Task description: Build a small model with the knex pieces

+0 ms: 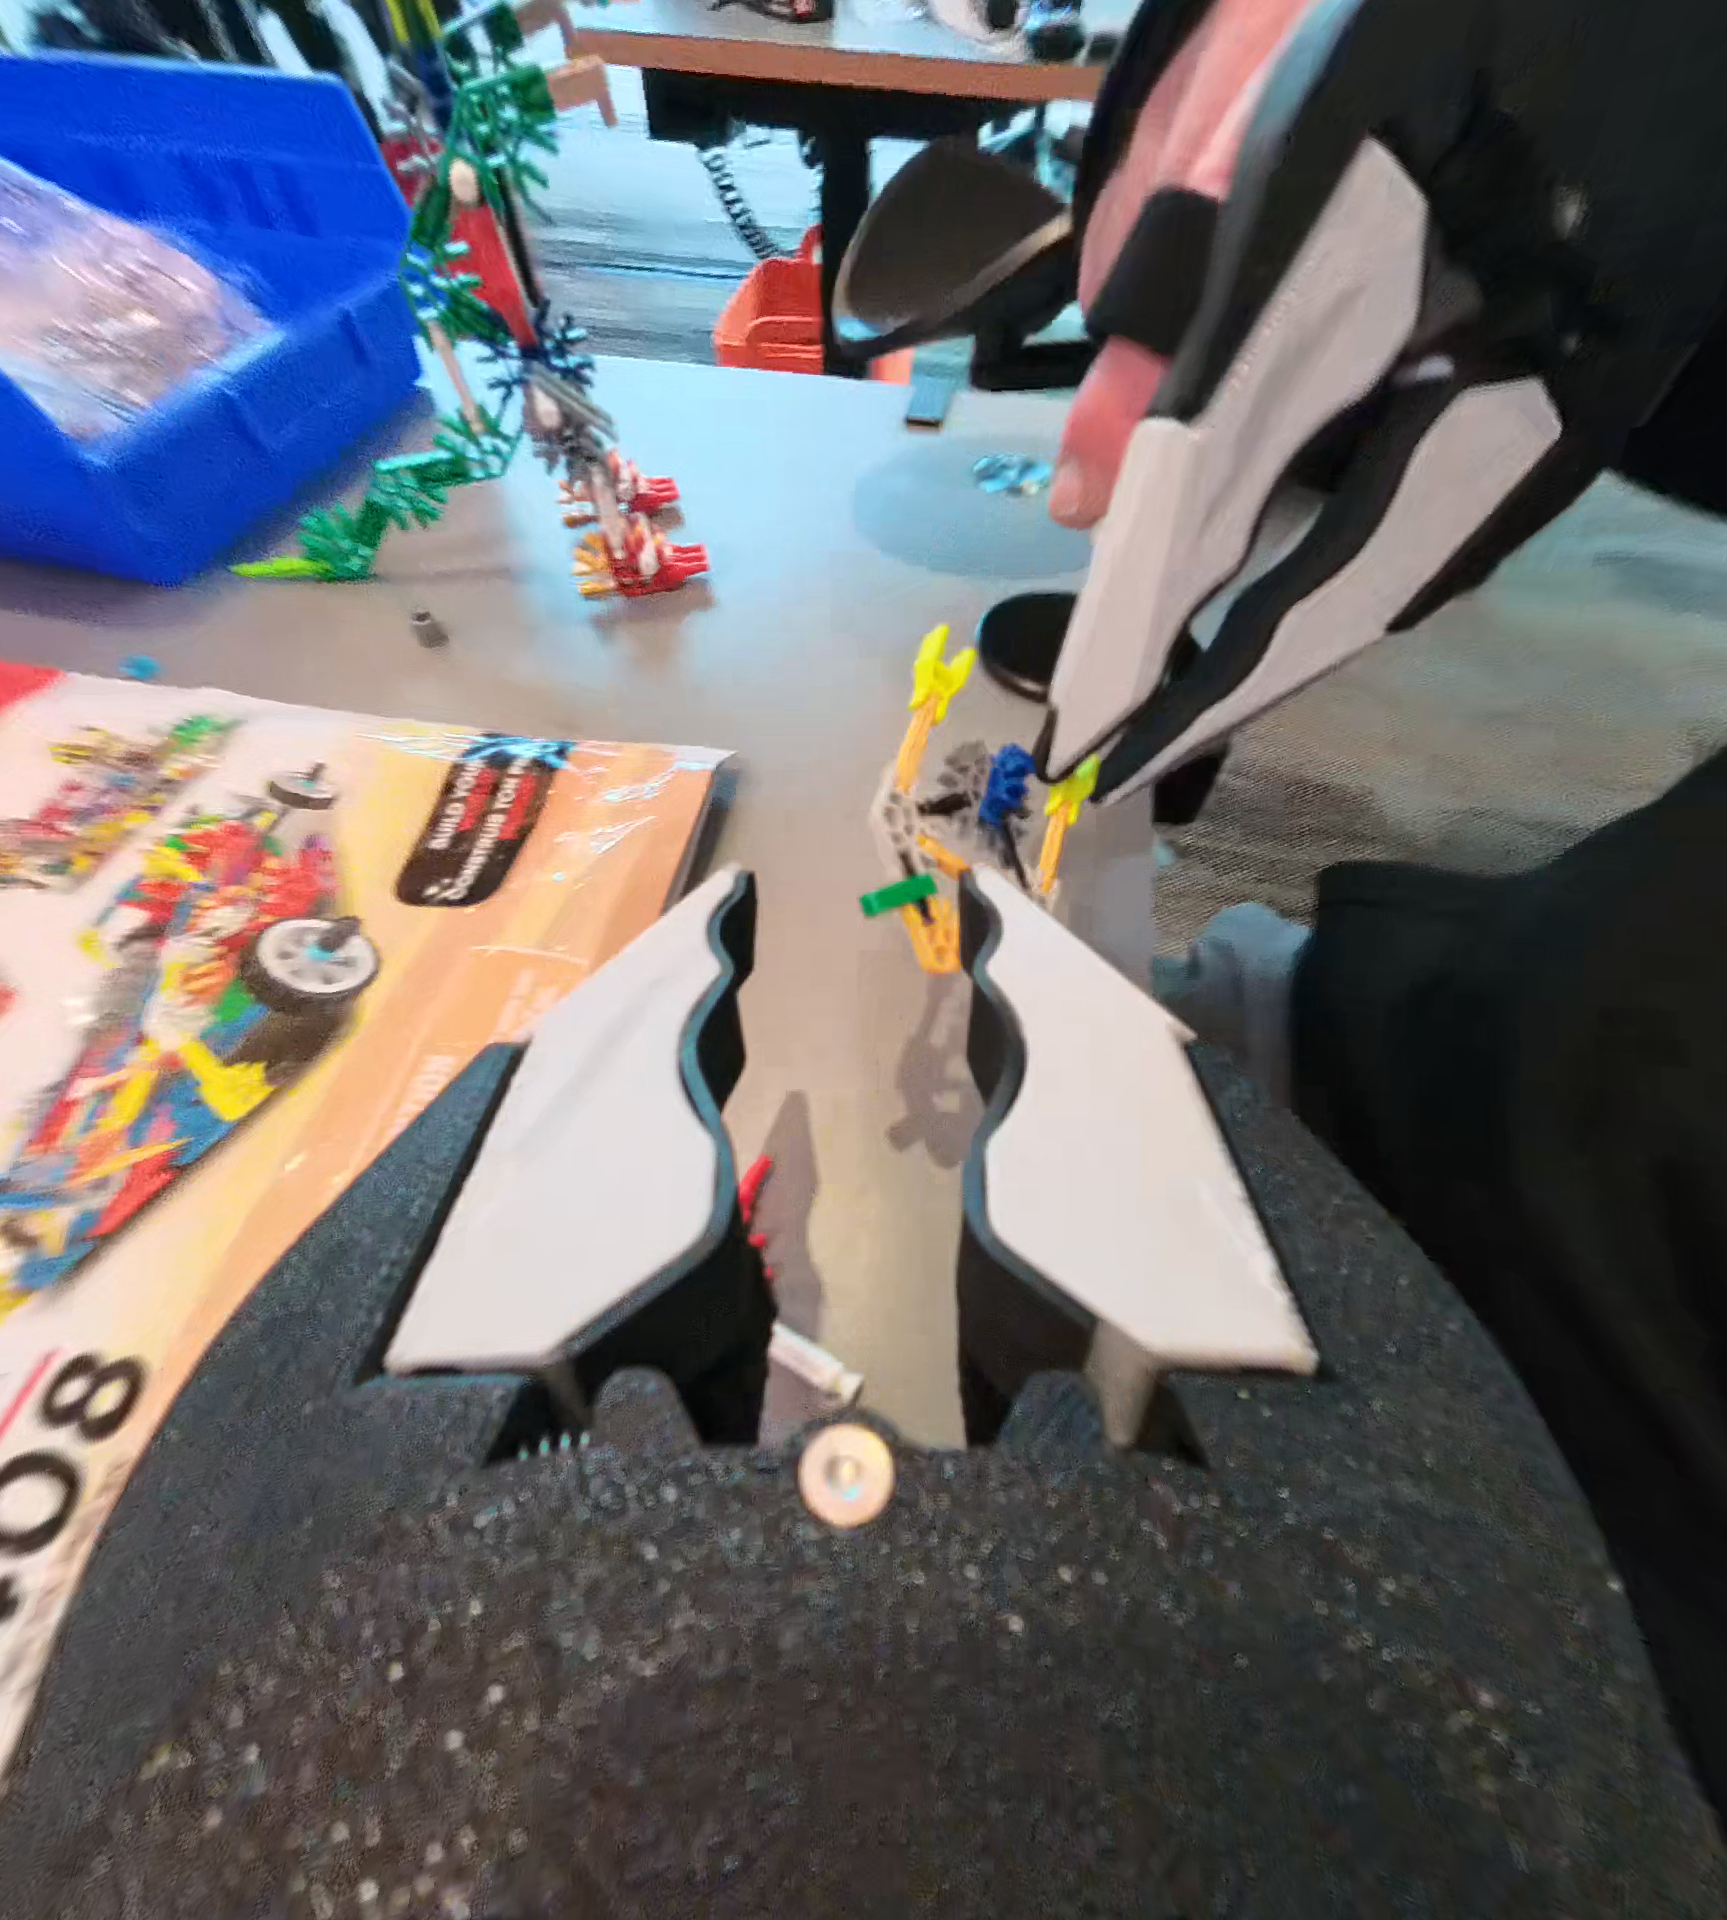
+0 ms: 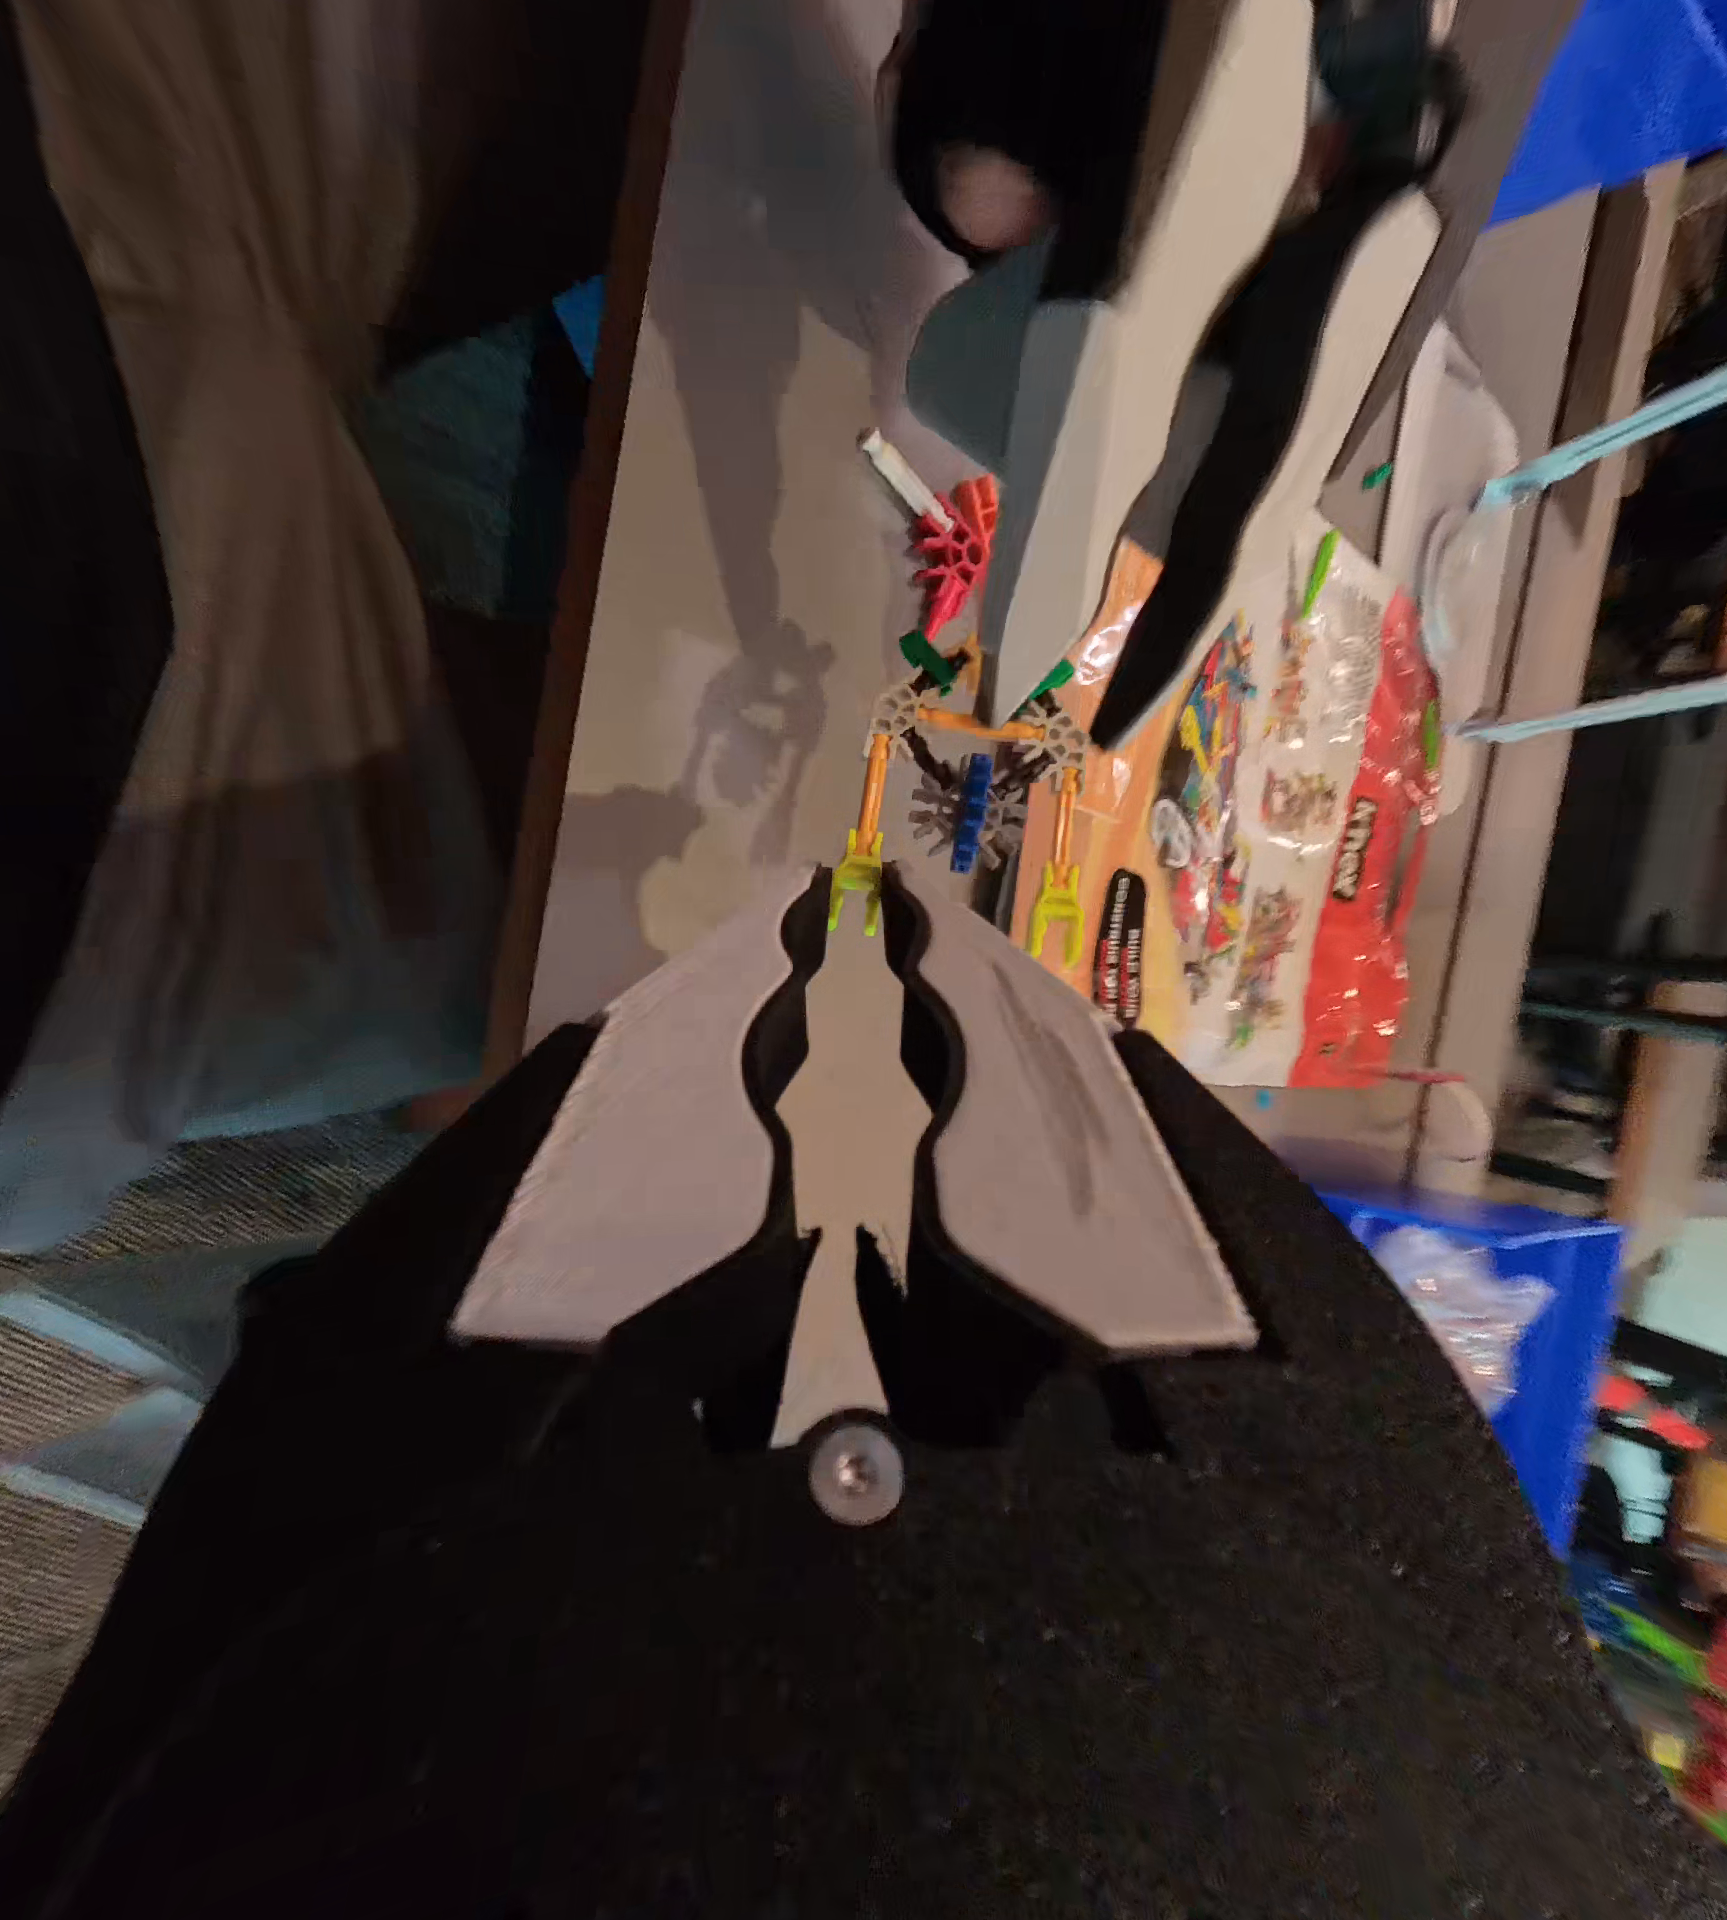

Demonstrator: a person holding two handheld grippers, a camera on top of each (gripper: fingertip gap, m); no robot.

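A small rod-and-connector toy assembly (image 1: 973,810) with orange rods, grey connectors, a blue piece and yellow end clips stands near the table's right edge. My right gripper (image 1: 1069,777) comes down from the upper right and is shut on one yellow clip (image 2: 857,894); in its own view the fingertips (image 2: 854,883) pinch that clip. My left gripper (image 1: 859,894) is open, its tips on either side of a green piece (image 1: 895,896) at the assembly's near end. It also shows in the right wrist view (image 2: 1056,717), over the orange crossbar. A red connector with a white rod (image 2: 952,540) lies beneath it.
A blue bin (image 1: 163,312) holding a plastic bag stands at the back left. A printed parts bag (image 1: 215,987) lies flat on the grey table (image 1: 786,623). A green and red built model (image 1: 526,364) stands behind. The table edge (image 1: 1139,935) runs just right of the assembly. About 5 centimeters separates my left fingertips from my right.
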